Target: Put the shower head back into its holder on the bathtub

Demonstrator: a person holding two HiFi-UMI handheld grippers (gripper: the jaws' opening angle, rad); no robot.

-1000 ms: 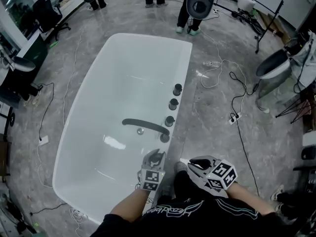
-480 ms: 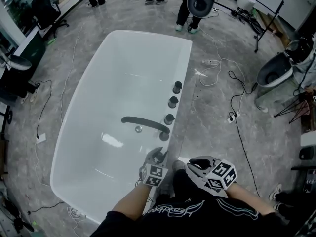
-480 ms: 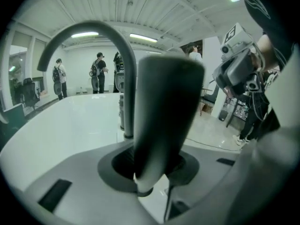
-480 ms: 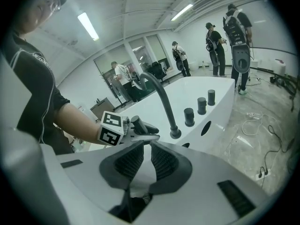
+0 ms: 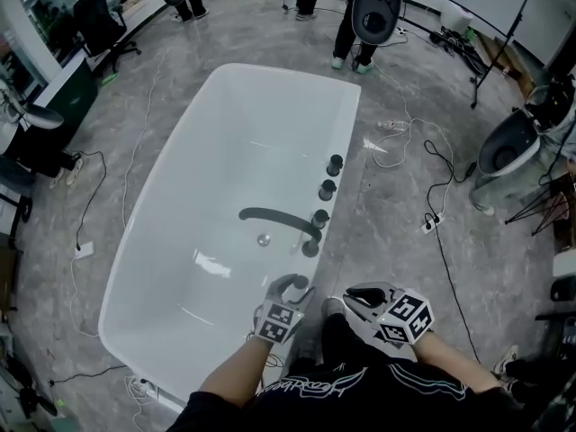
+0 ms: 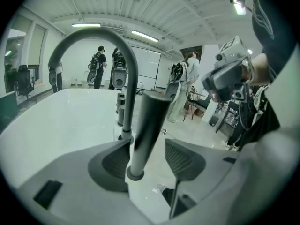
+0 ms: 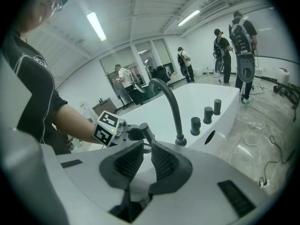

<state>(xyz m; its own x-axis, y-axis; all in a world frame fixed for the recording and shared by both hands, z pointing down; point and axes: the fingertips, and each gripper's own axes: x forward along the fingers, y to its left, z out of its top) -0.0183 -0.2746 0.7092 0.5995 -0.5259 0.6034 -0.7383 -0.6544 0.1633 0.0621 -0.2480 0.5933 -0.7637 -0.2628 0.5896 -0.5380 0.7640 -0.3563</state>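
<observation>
Left claw (image 5: 292, 285) just opened around seated shower head (image 6: 148, 125); right claw (image 5: 358, 301) barely ajar, empty. Stiff, slick, probably light: grab mid-handle.

Ahead of you, people (image 5: 345, 34) standing on grey marble floor (image 5: 396, 232), white cables (image 5: 396, 156) trailing to your right, office chair (image 5: 101, 21) far left

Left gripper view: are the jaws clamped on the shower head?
No, the left gripper has just been opening its jaws; the shower head stands between them with a gap on one side.
</observation>
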